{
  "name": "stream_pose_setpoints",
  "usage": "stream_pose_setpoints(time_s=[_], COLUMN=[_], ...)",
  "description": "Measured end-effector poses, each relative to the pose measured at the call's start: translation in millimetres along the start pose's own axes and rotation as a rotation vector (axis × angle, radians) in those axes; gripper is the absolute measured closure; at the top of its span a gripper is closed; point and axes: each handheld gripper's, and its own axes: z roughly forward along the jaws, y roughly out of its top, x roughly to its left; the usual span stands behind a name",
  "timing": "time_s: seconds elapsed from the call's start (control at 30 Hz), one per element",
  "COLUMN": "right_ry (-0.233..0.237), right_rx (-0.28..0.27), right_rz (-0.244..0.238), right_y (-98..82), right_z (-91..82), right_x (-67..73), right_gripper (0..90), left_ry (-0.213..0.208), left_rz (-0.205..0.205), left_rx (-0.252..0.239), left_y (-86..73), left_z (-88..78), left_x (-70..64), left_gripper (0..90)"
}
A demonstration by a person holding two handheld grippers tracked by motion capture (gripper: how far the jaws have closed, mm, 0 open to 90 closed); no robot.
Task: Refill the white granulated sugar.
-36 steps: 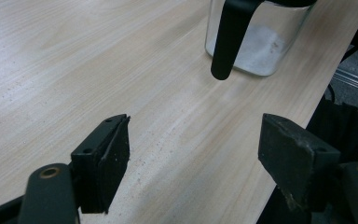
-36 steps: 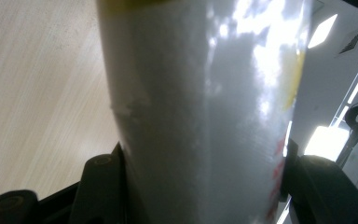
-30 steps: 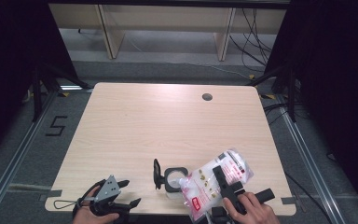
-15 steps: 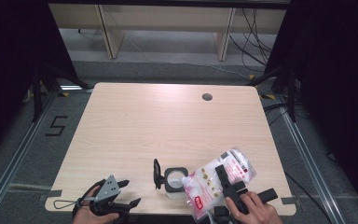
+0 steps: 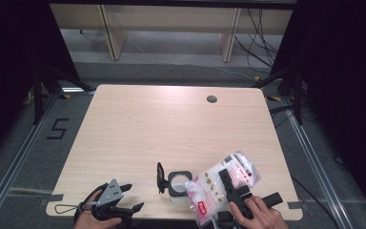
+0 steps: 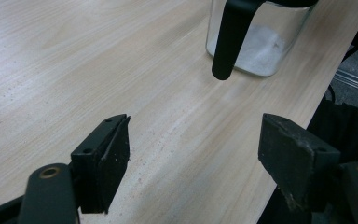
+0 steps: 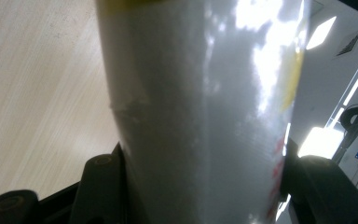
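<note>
While the right gripper (image 5: 232, 187) is held at the near right edge of the table (image 5: 171, 124), a clear plastic bag (image 5: 221, 183) with white contents and red printing is seen clamped between its two black jaws. In the right gripper view the bag (image 7: 200, 107) is seen rising between the jaws, with its sides pressed against both of them, so that the jaws are kept partly apart by the bag's width. In the high view the bag is tilted, with its upper end pointing toward the far right and its lower end, bearing a red label, hanging past the near edge of the table. Just to the left of the bag, a glass jar (image 5: 177, 183) with a square black rim is stood upright on the table, and its black lid (image 5: 160, 177) is swung open to the left. The bag's left side is seen against the jar's rim; whether the two are touching cannot be told. The left gripper (image 5: 124, 202) is held at the near edge of the table, to the left of the jar and well apart from the bag. In the left gripper view its jaws are spread wide over bare wood with nothing between them, and the jar (image 6: 256, 39) and its hanging lid (image 6: 230, 39) are seen beyond them.
</note>
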Motion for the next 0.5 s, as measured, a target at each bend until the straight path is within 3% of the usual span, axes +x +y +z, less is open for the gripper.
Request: stream_pose_setpoints(time_s=[0.07, 0.43, 0.5], right_ry=[-0.003, 0.001, 0.002], right_rx=[-0.001, 0.024, 0.024], right_rz=[0.016, 0.006, 0.028], right_y=[-0.2, -0.1, 0.8], right_z=[0.2, -2.6, -2.8], right_x=[1.3, 0.7, 1.5], right_gripper=[48.2, 48.2, 48.3], left_ry=[0.0, 0.002, 0.0], left_rz=[0.0, 0.001, 0.0], left_rx=[0.001, -0.002, -0.001], left_y=[0.0, 0.0, 0.0], left_z=[0.0, 0.2, 0.1], left_x=[0.0, -0.2, -0.1], left_gripper=[24.4, 24.4, 24.4])
